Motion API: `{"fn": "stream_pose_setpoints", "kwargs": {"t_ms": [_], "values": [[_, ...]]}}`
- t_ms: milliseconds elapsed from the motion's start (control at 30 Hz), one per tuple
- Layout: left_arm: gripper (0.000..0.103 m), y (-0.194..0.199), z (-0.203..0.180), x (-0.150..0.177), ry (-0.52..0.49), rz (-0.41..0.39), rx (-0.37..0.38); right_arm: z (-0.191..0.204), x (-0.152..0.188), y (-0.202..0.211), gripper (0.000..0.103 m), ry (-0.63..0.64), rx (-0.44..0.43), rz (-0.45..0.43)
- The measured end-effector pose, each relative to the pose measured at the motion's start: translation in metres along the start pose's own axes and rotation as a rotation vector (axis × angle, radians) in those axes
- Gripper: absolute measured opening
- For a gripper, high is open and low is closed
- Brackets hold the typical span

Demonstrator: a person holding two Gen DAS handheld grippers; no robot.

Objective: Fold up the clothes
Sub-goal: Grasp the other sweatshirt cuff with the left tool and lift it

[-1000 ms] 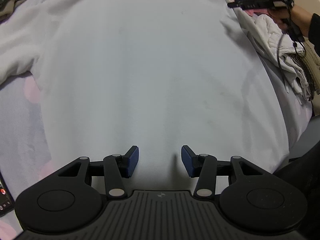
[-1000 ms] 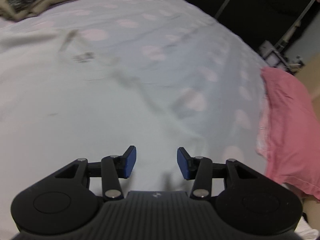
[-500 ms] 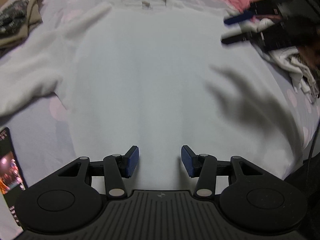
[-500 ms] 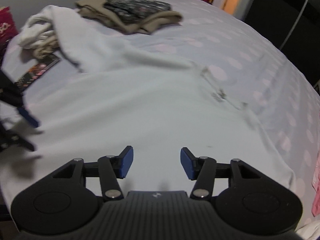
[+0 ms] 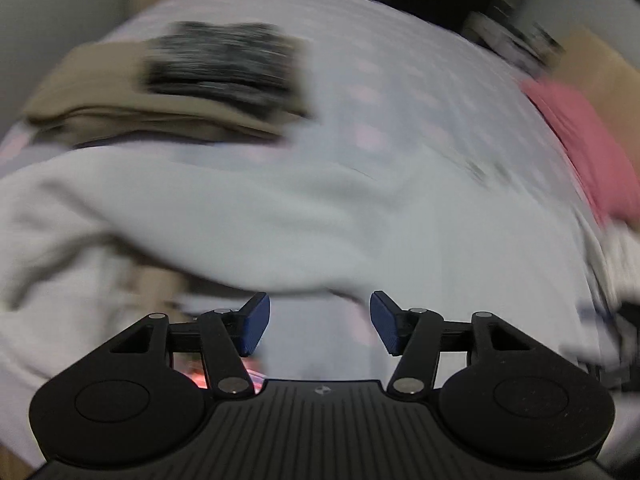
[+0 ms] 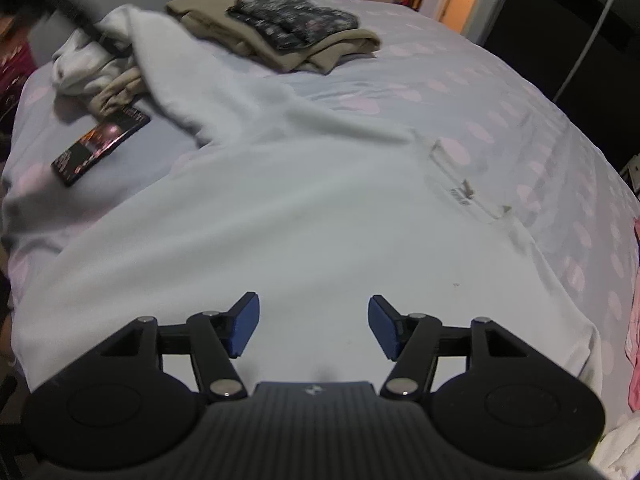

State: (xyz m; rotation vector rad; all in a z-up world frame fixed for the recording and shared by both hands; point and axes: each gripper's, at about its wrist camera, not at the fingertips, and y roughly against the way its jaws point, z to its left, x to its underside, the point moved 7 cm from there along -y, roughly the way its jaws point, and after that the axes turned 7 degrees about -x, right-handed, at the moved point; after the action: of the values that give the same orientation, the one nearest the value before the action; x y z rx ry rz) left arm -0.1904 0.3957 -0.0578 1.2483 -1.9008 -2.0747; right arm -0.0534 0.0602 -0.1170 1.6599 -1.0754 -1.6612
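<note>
The white hoodie [image 6: 304, 216] lay flat on the spotted bed [image 6: 500, 92], its long axis running from the hem on the near left towards the neck label at far right, one sleeve [image 6: 208, 92] trailing off towards the folded pile [image 6: 280, 36]. Both the left gripper [image 5: 318, 330] and the right gripper [image 6: 312, 328] had jaws apart, empty. A one-layer pinch could skew the fold. The left view was blurred; its aim was probably the sleeve.
</note>
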Motion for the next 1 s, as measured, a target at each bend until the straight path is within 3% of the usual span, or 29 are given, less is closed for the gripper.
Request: {"fn": "stream_pose_setpoints", "kwargs": {"t_ms": [200,300,467,567,733,800,900,933,967,1000], "values": [[0.055,0.003,0.131,-0.028,0.190,-0.089,-0.210,0.020,0.004,-0.010,0.064,0.053,-0.020,0.029],[0.055,0.007,0.190,-0.026,0.344,-0.107,-0.258,0.023,0.002,-0.011,0.064,0.060,-0.025,0.028],[0.055,0.005,0.238,-0.008,0.539,-0.113,-0.204,0.026,0.003,-0.017,0.064,0.072,-0.035,0.038],[0.050,-0.004,0.246,-0.001,0.559,-0.084,-0.204,0.029,0.001,-0.019,0.064,0.079,-0.042,0.041],[0.049,-0.003,0.243,0.004,0.633,-0.102,-0.068,0.033,-0.002,-0.020,0.065,0.090,-0.050,0.037],[0.044,-0.007,0.240,0.006,0.645,-0.094,-0.031,0.034,-0.001,-0.021,0.066,0.091,-0.052,0.040],[0.032,-0.010,0.239,0.006,0.675,-0.103,0.006,0.034,0.000,-0.022,0.066,0.092,-0.054,0.046],[0.022,-0.010,0.239,0.006,0.687,-0.110,0.017,0.035,0.001,-0.022,0.066,0.093,-0.055,0.046],[0.004,-0.010,0.239,0.007,0.699,-0.116,0.028,0.035,0.001,-0.022,0.066,0.094,-0.057,0.047],[0.000,-0.010,0.239,0.007,0.711,-0.123,0.040,0.036,0.001,-0.021,0.066,0.095,-0.059,0.047]]}}
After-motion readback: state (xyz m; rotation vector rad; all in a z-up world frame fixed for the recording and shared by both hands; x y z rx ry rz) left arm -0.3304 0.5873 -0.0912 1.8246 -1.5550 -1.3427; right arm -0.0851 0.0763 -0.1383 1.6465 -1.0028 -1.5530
